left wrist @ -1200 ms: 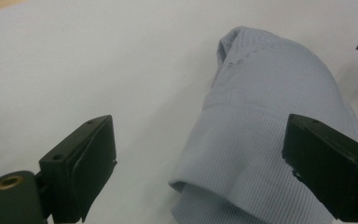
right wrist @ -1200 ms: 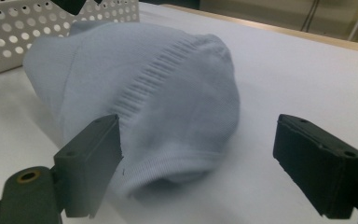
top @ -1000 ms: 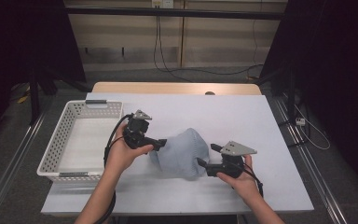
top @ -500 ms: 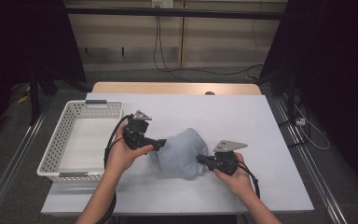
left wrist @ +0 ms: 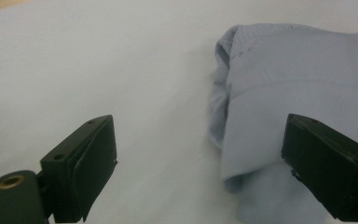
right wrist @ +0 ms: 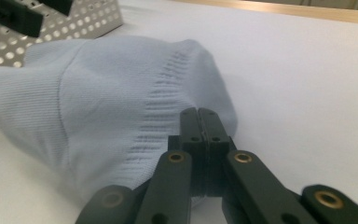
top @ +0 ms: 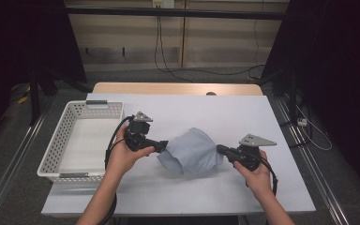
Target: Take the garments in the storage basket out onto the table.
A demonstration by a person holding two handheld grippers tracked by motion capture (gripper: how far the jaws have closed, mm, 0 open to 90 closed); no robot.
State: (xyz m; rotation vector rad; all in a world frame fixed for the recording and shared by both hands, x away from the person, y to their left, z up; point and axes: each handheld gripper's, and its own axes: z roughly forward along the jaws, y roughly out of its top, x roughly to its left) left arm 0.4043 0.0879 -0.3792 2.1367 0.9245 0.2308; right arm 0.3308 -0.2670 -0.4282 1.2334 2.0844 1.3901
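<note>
At the far left, the white perforated basket stands with nothing inside it, so if the cloth is bound for it, that step is not yet done. Just right of the basket, the left gripper rests at the left edge of the pale blue garment. In the left gripper view its jaws stand wide apart, one over bare table, the other over a folded hem of the garment, gripping nothing. The garment lies bunched in a soft mound in the middle of the white table, between the two tools, well clear of the basket. It looks like a fine knit with a ribbed band running across it, its edges doubled over and rumpled rather than flat. At the right, the right gripper meets the cloth's right edge; in the right gripper view its jaws are pressed together on the fabric. Judging by this, the handling is midway: one side is pinched, the other awaits a grasp.
</note>
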